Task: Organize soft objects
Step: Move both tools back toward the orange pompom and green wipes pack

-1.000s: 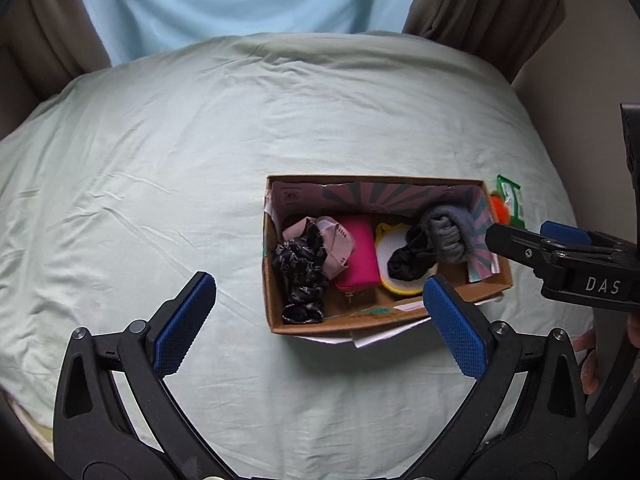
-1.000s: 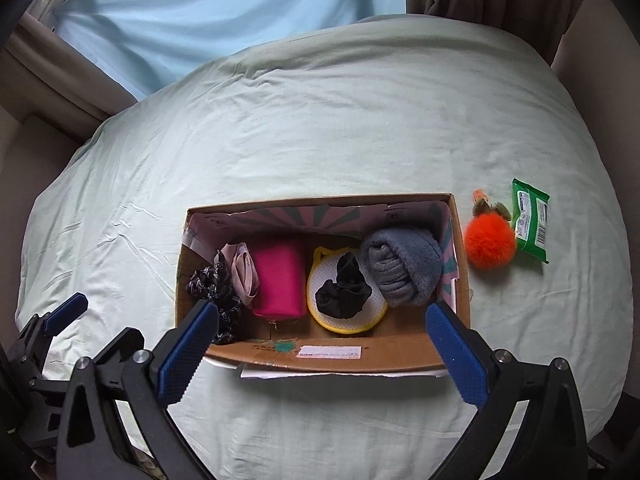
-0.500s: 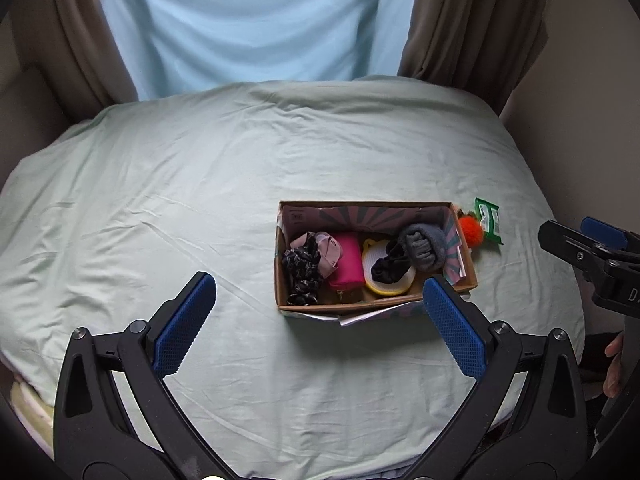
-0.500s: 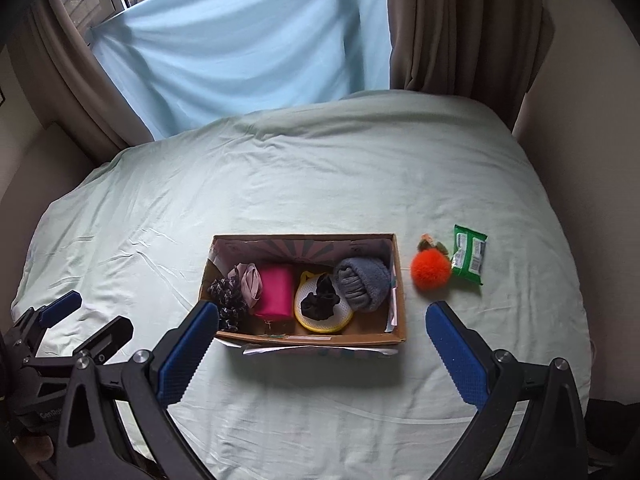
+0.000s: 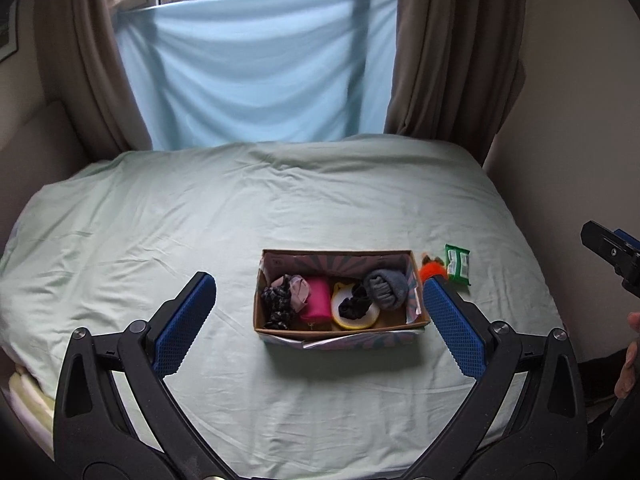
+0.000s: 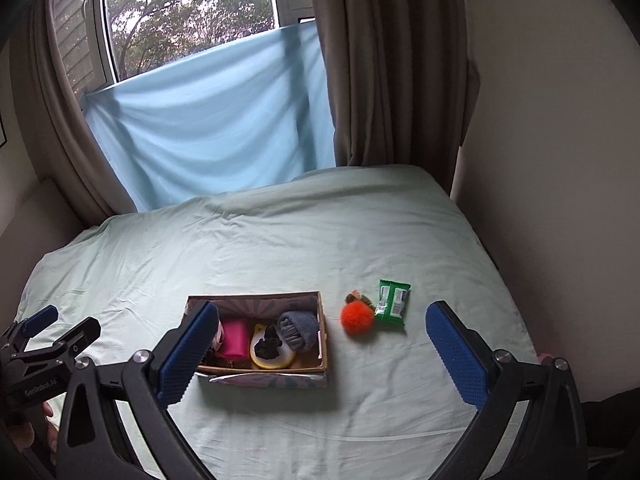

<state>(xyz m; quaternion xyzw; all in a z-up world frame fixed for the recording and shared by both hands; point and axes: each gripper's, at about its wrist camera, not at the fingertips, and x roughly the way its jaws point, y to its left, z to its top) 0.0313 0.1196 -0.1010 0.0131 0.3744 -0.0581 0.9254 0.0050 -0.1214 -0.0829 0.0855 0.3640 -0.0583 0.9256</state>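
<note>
A cardboard box [image 5: 340, 335] [image 6: 264, 372] sits on the pale green bed. It holds a black patterned scrunchie [image 5: 276, 304], a pink scrunchie [image 5: 299, 288], a magenta pouch [image 5: 318, 300] [image 6: 234, 338], a yellow-rimmed round item with a black scrunchie on it [image 5: 354, 308] [image 6: 270, 346], and a grey knit roll [image 5: 386, 290] [image 6: 298, 330]. An orange pompom [image 6: 357, 318] [image 5: 432, 270] lies just right of the box. My left gripper [image 5: 318, 320] is open and empty, well back from the box. My right gripper [image 6: 320, 354] is open and empty, also held back.
A green snack packet [image 6: 393, 302] [image 5: 457, 264] lies right of the pompom. The bed [image 5: 240, 220] reaches a wall on the right. A blue sheet [image 6: 208, 128] and brown curtains [image 6: 384, 64] hang at the window behind.
Both grippers have pulled back and up from the box, so it looks smaller and the window has come into view. Both stayed open and empty.
</note>
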